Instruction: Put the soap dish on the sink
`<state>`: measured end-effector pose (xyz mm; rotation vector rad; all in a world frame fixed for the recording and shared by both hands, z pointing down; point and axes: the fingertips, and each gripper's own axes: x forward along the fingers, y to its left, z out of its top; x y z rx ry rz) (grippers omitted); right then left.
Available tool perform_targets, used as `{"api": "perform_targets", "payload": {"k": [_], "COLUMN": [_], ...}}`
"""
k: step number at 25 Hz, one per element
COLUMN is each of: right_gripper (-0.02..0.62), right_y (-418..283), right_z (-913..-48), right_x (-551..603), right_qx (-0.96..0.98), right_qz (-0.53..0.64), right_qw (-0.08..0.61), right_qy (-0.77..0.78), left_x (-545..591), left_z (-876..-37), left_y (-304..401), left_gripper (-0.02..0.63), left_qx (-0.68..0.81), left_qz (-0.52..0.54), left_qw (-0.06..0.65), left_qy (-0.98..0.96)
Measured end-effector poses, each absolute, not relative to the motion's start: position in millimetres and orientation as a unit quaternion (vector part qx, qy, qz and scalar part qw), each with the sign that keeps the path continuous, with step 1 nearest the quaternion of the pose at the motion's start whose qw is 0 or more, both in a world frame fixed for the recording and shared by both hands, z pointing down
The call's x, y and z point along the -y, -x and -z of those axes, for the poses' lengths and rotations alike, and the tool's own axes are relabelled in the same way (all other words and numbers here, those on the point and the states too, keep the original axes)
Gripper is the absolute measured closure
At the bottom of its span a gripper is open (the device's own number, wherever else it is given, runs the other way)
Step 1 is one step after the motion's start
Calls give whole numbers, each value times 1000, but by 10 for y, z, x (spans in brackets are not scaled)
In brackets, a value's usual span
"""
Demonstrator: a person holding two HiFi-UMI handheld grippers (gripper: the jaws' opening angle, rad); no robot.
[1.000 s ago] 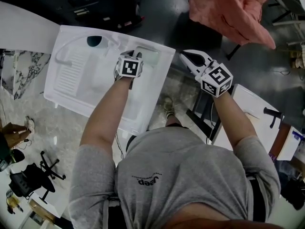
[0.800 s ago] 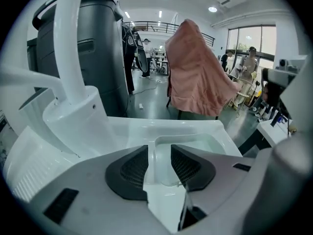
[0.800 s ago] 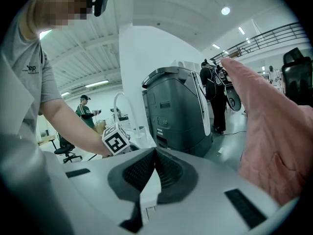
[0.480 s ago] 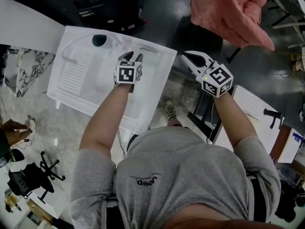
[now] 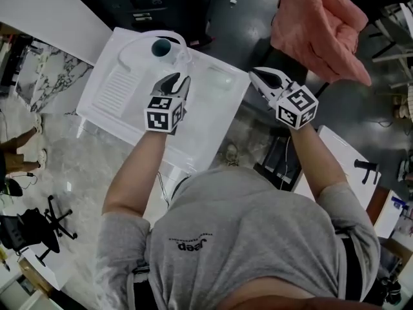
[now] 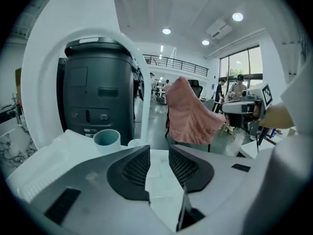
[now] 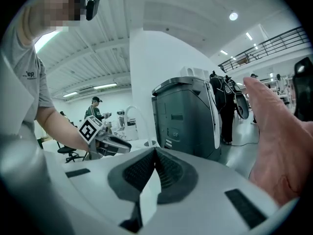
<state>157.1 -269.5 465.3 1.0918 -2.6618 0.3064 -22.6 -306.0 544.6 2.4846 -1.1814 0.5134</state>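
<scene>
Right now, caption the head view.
Soap dish rests on the sink; left gripper hovers above, jaws closing empty; right gripper shut alongside.

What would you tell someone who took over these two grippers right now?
Left gripper: above the sink, jaws closing with nothing between them.
Right gripper: just off the sink's right edge, shut and empty.
Soap dish: lies on the sink's right part, clear of both grippers.
Done: the dish is on the sink.
Left: probably nothing but to draw both grippers away.
</scene>
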Motion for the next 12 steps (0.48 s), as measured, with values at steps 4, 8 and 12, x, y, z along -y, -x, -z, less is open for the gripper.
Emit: {"api": "perform_targets", "payload": {"k": [4, 8, 12], "right_gripper": [541, 541, 541], "right_y": [-1287, -1019, -795], "right_z": [-4465, -4336, -4260], "right_x": [2680, 2633, 2553], "right_qx": [919, 925, 929], "right_qz": [-98, -94, -93], "right_qw": [122, 122, 124], "right_qy": [-361, -348, -337], "left_x": [2826, 2591, 2370], "left_z": [-5119, -4866, -4689], "left_y": [639, 1017, 1282], "left_gripper": [500, 519, 534], "left_qx": [425, 433, 439], "left_qz": [-145, -109, -93], "left_qw": [159, 152, 136], "left_qy": [-879, -882, -883]}}
